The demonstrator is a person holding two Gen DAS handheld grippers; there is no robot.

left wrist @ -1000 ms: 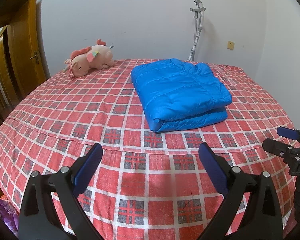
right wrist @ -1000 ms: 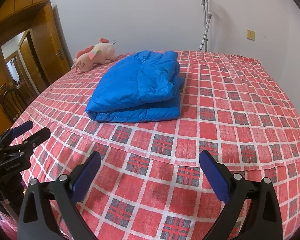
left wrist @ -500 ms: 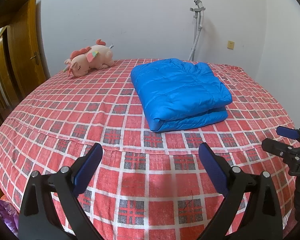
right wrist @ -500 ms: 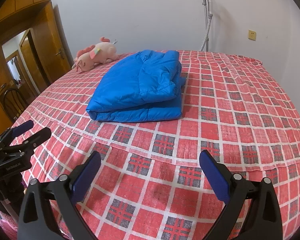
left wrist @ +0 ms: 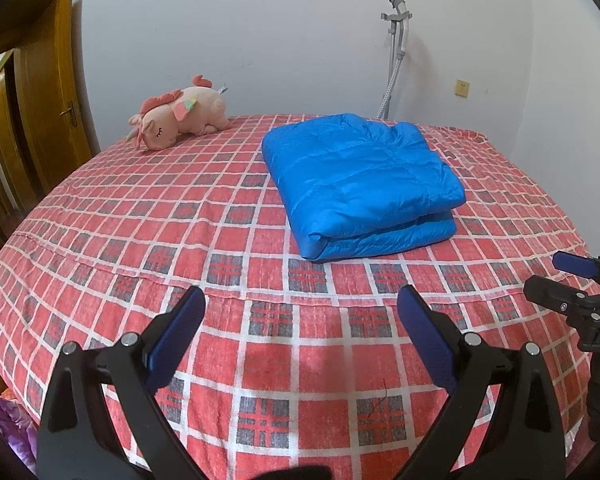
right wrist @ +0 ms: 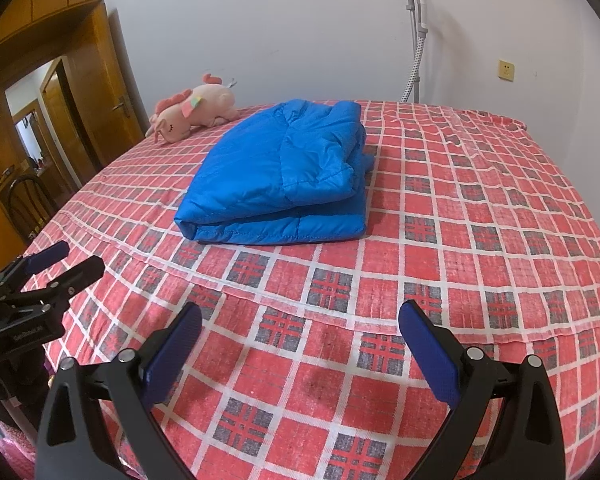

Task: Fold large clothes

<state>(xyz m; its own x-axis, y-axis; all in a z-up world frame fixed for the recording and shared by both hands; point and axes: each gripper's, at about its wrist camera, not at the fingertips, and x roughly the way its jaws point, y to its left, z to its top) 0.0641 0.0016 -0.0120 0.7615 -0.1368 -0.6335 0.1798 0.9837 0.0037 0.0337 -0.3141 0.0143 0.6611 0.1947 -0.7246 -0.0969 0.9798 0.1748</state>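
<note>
a home bedroom: checked bed [left wrist: 260, 360], plush toy [left wrist: 180, 118], wooden door [left wrist: 56, 92].

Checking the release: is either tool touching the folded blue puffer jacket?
Apart. Right wrist view shows checked bedspread between the jacket and both open tools.

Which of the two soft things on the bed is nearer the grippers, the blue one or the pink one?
The folded blue puffer jacket, lying mid-bed ahead of both open grippers. The pink plush unicorn lies farther back, by the wall.
</note>
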